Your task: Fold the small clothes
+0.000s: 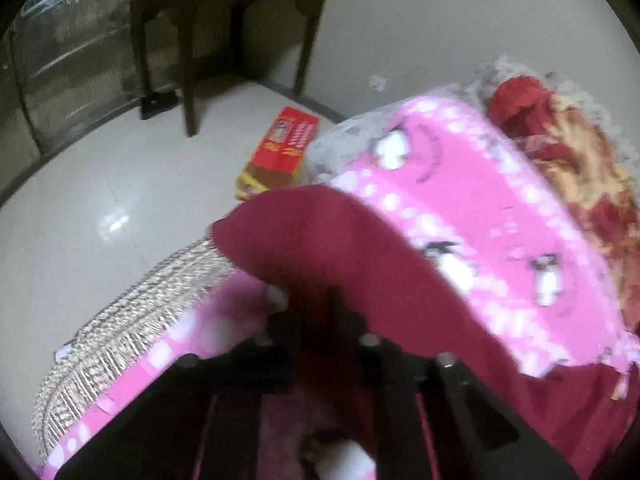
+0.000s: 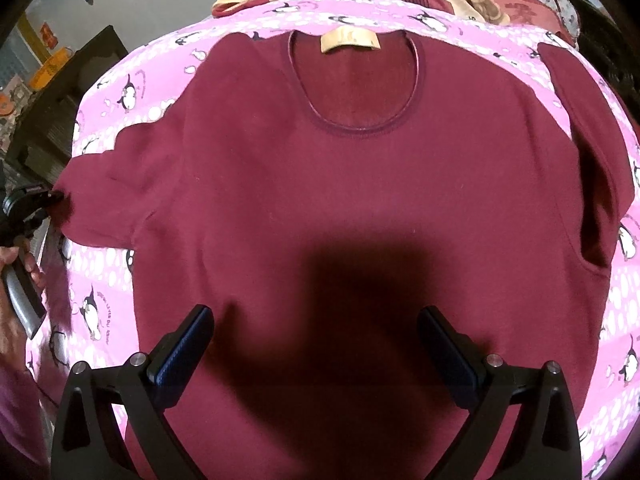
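Note:
A maroon sweater [image 2: 340, 184] lies flat on a pink penguin-print sheet [image 2: 120, 92], neck and tan label [image 2: 350, 42] at the far side. My right gripper [image 2: 316, 344] hovers open above its lower part, empty. My left gripper [image 2: 54, 196] shows at the left edge of the right wrist view, shut on the end of the sweater's left sleeve [image 2: 92, 184]. In the left wrist view the sleeve [image 1: 320, 248] is lifted and drapes over my left gripper [image 1: 312, 320], hiding its fingertips. The right sleeve [image 2: 588, 152] lies folded along the sweater's side.
A pile of red and cream clothes [image 1: 560, 148] lies at the far end of the bed. A fringed bedspread edge [image 1: 120, 320] hangs at the left. A red box [image 1: 284, 148] lies on the tiled floor, near a dark wooden table [image 1: 224, 32].

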Demonstrator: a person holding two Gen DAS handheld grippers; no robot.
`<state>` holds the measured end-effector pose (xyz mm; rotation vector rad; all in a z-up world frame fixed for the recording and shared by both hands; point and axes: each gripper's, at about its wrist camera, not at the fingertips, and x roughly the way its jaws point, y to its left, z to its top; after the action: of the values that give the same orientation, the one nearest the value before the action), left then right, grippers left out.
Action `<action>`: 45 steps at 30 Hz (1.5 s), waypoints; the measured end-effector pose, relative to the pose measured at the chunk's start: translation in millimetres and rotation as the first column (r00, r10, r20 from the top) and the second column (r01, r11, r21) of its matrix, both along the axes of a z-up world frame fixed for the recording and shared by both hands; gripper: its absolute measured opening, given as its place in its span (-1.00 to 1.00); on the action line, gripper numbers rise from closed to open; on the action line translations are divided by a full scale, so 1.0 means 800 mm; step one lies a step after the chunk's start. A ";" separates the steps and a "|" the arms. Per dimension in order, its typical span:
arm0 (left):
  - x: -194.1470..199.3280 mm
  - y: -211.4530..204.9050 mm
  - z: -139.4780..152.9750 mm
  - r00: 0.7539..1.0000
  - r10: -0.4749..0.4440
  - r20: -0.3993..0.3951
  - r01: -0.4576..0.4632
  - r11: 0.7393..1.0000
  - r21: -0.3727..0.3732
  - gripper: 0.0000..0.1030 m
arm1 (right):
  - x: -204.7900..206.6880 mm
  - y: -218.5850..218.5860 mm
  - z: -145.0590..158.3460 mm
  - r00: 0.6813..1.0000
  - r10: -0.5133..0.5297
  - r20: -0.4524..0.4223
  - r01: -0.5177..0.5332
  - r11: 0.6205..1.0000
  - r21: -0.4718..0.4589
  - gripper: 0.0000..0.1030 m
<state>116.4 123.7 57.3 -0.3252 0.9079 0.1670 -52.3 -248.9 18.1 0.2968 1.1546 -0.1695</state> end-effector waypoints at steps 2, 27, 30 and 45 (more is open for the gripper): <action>-0.009 -0.012 0.019 0.999 -0.022 0.033 0.022 1.000 -0.002 -0.82 | -0.003 -0.001 0.006 1.000 -0.004 0.010 0.004 1.000 -0.004 1.00; -0.187 -0.385 -0.031 0.691 -0.722 -0.040 0.722 0.688 0.064 -0.03 | -0.057 -0.122 0.034 0.974 -0.212 0.078 0.208 0.977 0.053 1.00; -0.203 -0.373 -0.017 0.642 -0.767 -0.014 0.766 0.640 0.068 0.22 | -0.050 -0.123 0.034 0.977 -0.199 0.078 0.196 0.980 0.040 1.00; -0.188 -0.181 -0.016 0.816 -0.573 -0.077 0.578 0.802 0.153 0.41 | 0.029 0.028 0.047 0.953 0.215 0.212 -0.215 0.976 -0.026 1.00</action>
<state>-34.3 -21.0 44.3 0.1255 0.9757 -0.3184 -29.2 -226.8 55.3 0.1800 0.9646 0.0525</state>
